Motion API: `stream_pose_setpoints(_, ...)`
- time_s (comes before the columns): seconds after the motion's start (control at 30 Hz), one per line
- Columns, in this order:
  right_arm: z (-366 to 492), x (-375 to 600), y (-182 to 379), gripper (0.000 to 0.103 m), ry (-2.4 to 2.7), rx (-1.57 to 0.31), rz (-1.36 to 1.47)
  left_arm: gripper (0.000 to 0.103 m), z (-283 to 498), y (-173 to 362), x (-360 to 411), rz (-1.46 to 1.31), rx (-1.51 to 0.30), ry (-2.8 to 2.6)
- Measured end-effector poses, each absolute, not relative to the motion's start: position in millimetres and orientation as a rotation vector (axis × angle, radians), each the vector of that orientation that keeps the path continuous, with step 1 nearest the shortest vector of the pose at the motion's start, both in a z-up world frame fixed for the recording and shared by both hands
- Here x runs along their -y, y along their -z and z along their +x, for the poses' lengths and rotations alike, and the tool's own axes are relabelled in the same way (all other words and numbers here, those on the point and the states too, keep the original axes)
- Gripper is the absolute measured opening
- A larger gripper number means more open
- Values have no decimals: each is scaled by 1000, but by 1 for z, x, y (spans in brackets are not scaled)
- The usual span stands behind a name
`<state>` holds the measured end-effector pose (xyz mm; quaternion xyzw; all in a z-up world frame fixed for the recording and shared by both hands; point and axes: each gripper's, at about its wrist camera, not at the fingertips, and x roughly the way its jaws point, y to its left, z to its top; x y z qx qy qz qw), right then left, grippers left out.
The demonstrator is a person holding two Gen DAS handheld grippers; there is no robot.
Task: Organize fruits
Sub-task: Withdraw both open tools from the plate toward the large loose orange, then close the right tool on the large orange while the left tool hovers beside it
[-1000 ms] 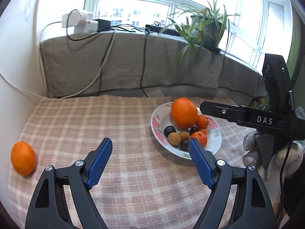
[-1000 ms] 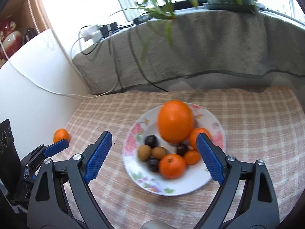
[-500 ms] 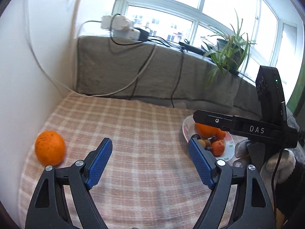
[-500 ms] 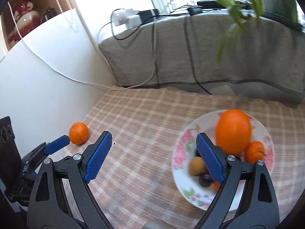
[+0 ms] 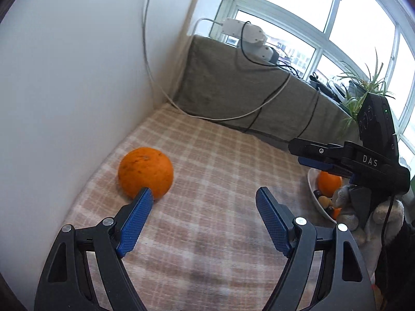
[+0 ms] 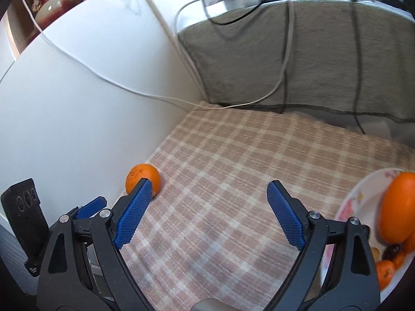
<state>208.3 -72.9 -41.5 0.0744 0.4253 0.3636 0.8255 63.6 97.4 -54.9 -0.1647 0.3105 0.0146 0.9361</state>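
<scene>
A lone orange (image 5: 145, 172) lies on the checked cloth close to the white wall; the right wrist view shows the same orange (image 6: 142, 177) further off. My left gripper (image 5: 203, 202) is open, nothing between its blue pads, and the tip of its left finger (image 5: 136, 215) overlaps the orange's near side in the picture. My right gripper (image 6: 207, 197) is open and empty too, over the cloth between the orange and the plate. A flowered white plate (image 6: 350, 207) at the right holds a large orange (image 6: 396, 207), small mandarins and dark small fruits. From the left wrist view the plate (image 5: 312, 189) is half hidden behind the right gripper.
The white wall (image 5: 64, 90) closes the left side. A grey-covered sill (image 6: 298, 59) at the back carries power strips, cables and a potted plant (image 5: 363, 90). A white cable (image 6: 103, 77) trails down the wall onto the cloth. A gloved hand (image 5: 386, 212) holds the right gripper.
Both grippers swung left, away from the plate toward the lone orange. The orange now looms large beside the left gripper's left finger; the plate has slid to the right edge of both views.
</scene>
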Motion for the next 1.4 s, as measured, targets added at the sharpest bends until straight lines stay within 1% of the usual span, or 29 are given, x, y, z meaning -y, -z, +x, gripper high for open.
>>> stream_pose_setpoints(0.33,214,-1,58,92,-930,-977,94,80,70,77,-122,-308,-673,-120)
stream_pose_setpoints(0.37,214,-5,59,92,-941,-986,91,80,71,78,-122,-304,-676,-119)
stream_pose_setpoints(0.47,217,-23,66,86,-987,-1019,90,80,76,85,-125,-298,-680,-116)
stream_pose_setpoints(0.67,222,-51,84,86,-1037,-1095,144,80,87,101,-140,-356,-698,-115)
stream_pose_setpoints(0.7,223,-54,86,85,-1041,-1102,150,79,89,103,-142,-362,-700,-116)
stream_pose_setpoints(0.73,223,-58,88,84,-1047,-1112,157,76,90,105,-143,-363,-702,-117)
stream_pose_setpoints(0.8,225,-65,93,79,-1058,-1132,167,74,92,107,-145,-358,-707,-113)
stream_pose_setpoints(1.07,226,-82,105,78,-1069,-1172,168,70,99,116,-144,-352,-724,-82)
stream_pose_setpoints(1.13,227,-84,108,76,-1071,-1178,177,68,101,116,-145,-348,-725,-86)
stream_pose_setpoints(1.27,227,-85,111,73,-1074,-1190,187,68,104,115,-145,-333,-729,-91)
stream_pose_setpoints(1.33,227,-86,113,67,-1078,-1202,200,68,105,115,-145,-331,-734,-97)
stream_pose_setpoints(1.4,228,-88,116,65,-1089,-1205,216,68,107,116,-147,-327,-738,-102)
